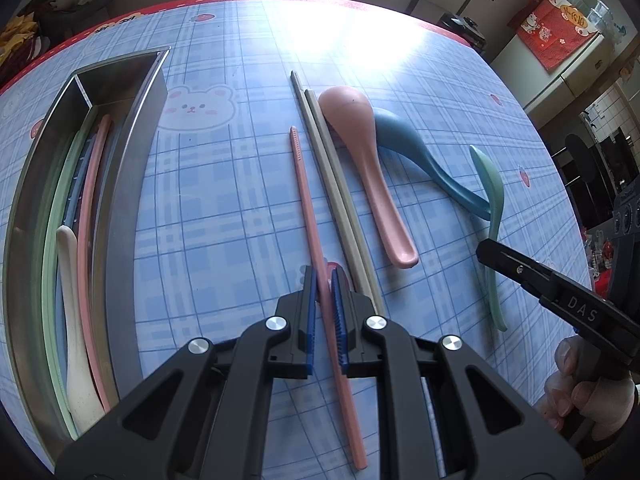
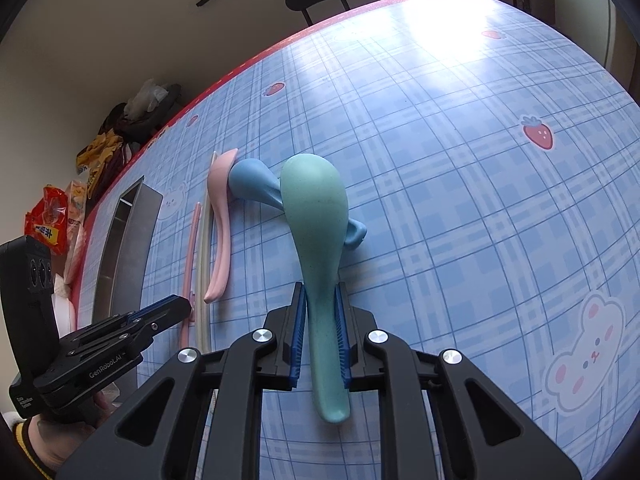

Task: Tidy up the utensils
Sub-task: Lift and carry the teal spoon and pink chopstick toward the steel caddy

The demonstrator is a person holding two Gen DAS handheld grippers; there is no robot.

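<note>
— Grippers first: what does each hold?

— Left gripper [image 1: 324, 286] is clenched on a pink chopstick [image 1: 310, 208], blue pads pinching it near its near end, while the far tip lies toward the middle of the blue plaid tablecloth [image 1: 224, 200]. Right gripper [image 2: 320, 322] is clamped on the handle of a green spoon [image 2: 316, 216], bowl pointing far, raised above the cloth.

— And the rest of the utensils?

— Just right of the pink chopstick lie 2 beige chopsticks [image 1: 340, 184], side by side. Right of them rests a pink spoon [image 1: 360, 148], bowl far, and a blue spoon [image 1: 416, 148] touching it, its handle running under the green spoon in the right wrist view.

— Where's the container?

— A metal tray [image 1: 132, 128] sits at the left, well apart from the loose pieces. Inside it are a pink chopstick [image 1: 90, 216], green chopsticks [image 1: 54, 216] and a white spoon [image 1: 74, 320].
</note>
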